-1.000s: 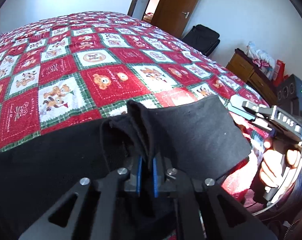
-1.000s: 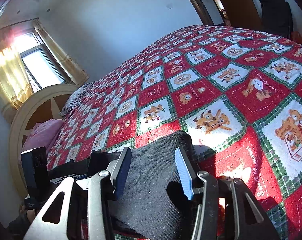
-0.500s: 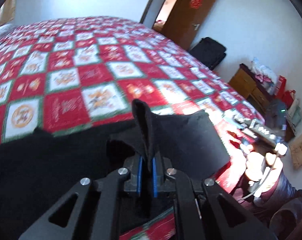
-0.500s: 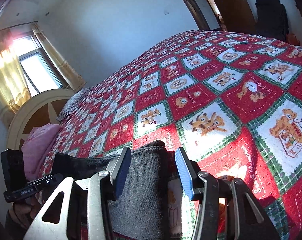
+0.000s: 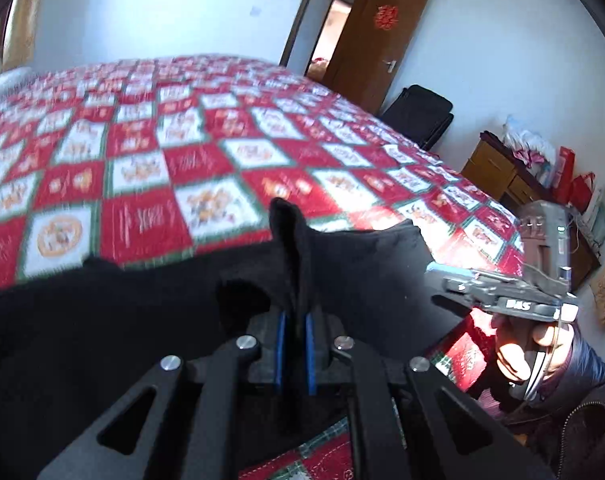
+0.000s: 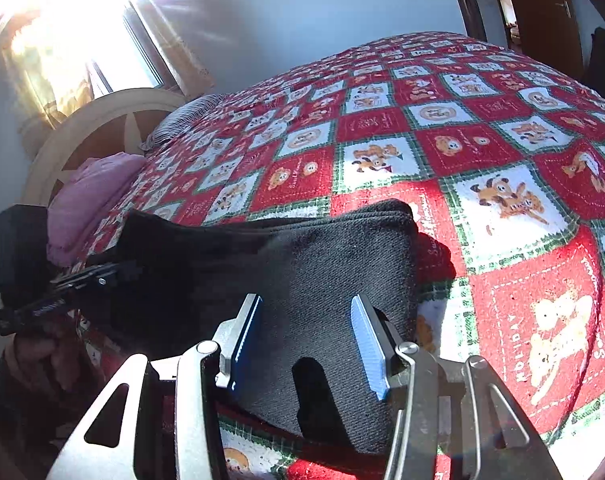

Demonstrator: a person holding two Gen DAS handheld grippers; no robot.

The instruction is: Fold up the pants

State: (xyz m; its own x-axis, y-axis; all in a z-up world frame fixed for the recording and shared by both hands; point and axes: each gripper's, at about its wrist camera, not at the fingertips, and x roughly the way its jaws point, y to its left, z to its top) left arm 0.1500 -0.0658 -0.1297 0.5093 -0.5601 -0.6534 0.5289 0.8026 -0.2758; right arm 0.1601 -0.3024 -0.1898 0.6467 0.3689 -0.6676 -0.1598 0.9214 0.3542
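Note:
Black pants (image 5: 362, 264) lie on a bed with a red, white and green patchwork cover (image 5: 150, 184). My left gripper (image 5: 293, 320) is shut on a pinched fold of the pants, which stands up between its blue pads. The pants also show in the right wrist view (image 6: 326, 268), folded into a thick dark stack near the bed edge. My right gripper (image 6: 306, 320) is open just above that stack, its blue pads apart on either side, holding nothing. The right gripper shows in the left wrist view (image 5: 514, 292), held in a hand. The left gripper shows at the far left of the right wrist view (image 6: 54, 284).
A wooden door (image 5: 378, 44) stands open at the back. A black suitcase (image 5: 418, 116) leans on the wall. A wooden cabinet (image 5: 498, 172) with bags stands to the right. A pink cloth (image 6: 94, 192) and headboard (image 6: 102, 120) are at the bed's head, under a bright window (image 6: 62, 40).
My left gripper has lifted and pulled its pinched fold back, so more bed shows. The pants' stack has shifted under my right gripper, which stays open.

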